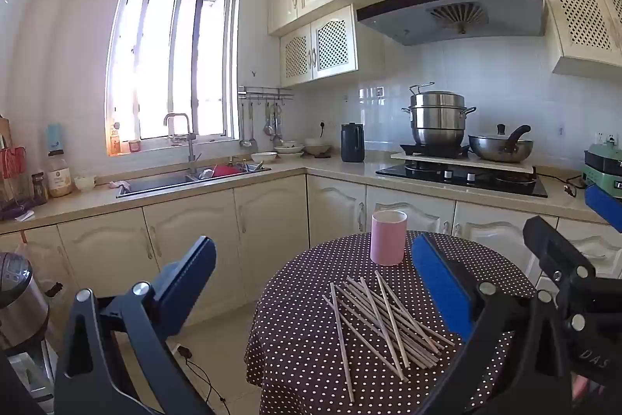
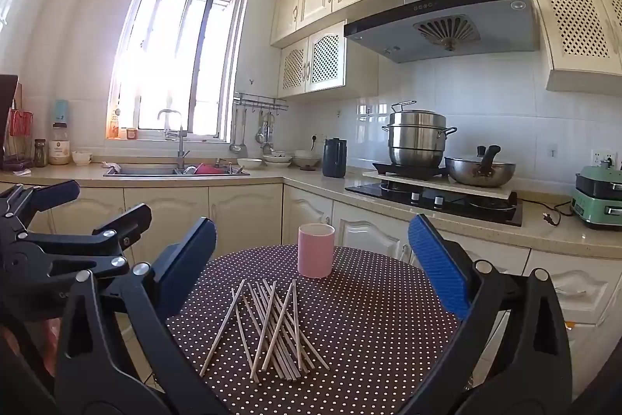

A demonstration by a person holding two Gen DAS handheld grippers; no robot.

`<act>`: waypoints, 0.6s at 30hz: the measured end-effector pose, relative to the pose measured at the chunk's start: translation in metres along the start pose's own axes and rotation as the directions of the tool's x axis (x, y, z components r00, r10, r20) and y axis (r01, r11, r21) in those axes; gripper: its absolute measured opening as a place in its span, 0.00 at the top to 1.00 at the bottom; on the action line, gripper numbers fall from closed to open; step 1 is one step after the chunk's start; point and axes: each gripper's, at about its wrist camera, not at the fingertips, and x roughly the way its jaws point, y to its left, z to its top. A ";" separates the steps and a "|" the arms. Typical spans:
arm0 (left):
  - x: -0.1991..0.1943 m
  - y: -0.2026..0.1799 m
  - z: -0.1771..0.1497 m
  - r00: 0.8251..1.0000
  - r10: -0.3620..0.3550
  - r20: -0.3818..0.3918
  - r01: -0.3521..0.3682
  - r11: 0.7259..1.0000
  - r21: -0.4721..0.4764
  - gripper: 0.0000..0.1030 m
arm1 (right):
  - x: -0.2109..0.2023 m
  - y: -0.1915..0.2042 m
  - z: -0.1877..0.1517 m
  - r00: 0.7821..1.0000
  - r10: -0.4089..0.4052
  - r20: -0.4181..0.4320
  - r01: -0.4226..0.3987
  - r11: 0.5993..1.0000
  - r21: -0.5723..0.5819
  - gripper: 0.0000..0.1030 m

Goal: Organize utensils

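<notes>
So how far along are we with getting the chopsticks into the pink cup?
Nothing looks done yet: the chopsticks all lie in a loose, crossed pile on the polka-dot tablecloth, and none stick out of the pink cup standing behind them. Nothing is in hand: the left gripper and the right gripper are both open and empty. The whole pile is left.

Bare tablecloth right of the chopsticks; pink cup stands behind them.

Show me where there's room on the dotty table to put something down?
The table is bare right of the chopsticks, out to its edge, and right of the pink cup. It's crowded in the middle-left, where the chopsticks lie crisscrossed.
</notes>
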 end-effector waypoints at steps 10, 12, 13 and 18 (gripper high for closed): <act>-0.001 0.002 0.003 1.000 -0.001 -0.003 0.001 1.000 -0.004 0.04 | 0.001 0.005 -0.002 1.000 -0.001 0.004 0.001 1.000 -0.003 0.06; -0.001 0.001 0.002 1.000 0.001 -0.001 -0.001 1.000 -0.005 0.04 | 0.001 0.005 -0.002 1.000 0.000 0.003 0.000 1.000 -0.002 0.06; -0.002 0.001 0.002 1.000 0.001 0.000 -0.001 1.000 -0.006 0.04 | 0.001 0.005 -0.002 1.000 0.000 0.004 0.000 1.000 -0.001 0.06; -0.003 0.000 0.004 1.000 0.006 0.004 -0.006 1.000 -0.004 0.04 | 0.002 0.006 -0.003 1.000 -0.001 0.005 0.001 1.000 -0.002 0.06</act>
